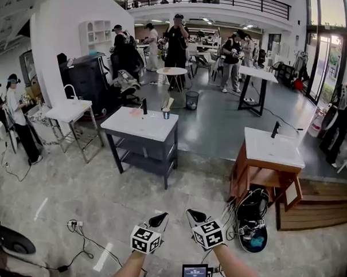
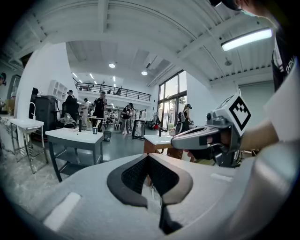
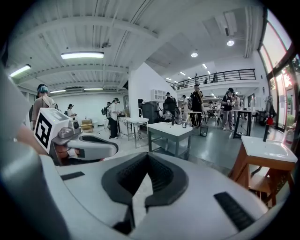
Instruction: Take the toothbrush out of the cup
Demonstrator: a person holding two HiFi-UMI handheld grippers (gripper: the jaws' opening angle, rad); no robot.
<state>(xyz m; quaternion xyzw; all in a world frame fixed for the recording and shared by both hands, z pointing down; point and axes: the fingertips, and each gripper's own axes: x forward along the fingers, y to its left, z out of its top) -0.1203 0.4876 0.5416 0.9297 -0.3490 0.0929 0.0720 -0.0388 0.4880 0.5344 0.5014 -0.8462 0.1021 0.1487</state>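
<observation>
The cup stands on the grey bench, near that bench's far edge and right of its middle. The toothbrush is in it, its pale handle rising out of the rim and leaning a little; it is too small to tell more. A dark upright post stands just left of the cup on the same bench top, with a small pinkish patch to its left. Both tools are well short of the grey bench, held low over the pale tiled floor on its near side, side by side and a little apart. The left tool has its jaws drawn together with nothing between them, and its own view shows the dark ribbed pads meeting at the tips. The right tool is likewise closed and empty, its pads meeting at the top in its own view. Both point towards the grey bench and tip slightly downward. To the right of the grey bench, and nearer than it, stands a wooden washstand with a white top and a black tap, and a dark bag lies at its foot. To the left of the grey bench is a white bench on thin metal legs. Beyond the grey bench sit a mesh waste bin and a small round table, with several people standing farther back. Cables trail over the floor on the grey bench's near left.
</observation>
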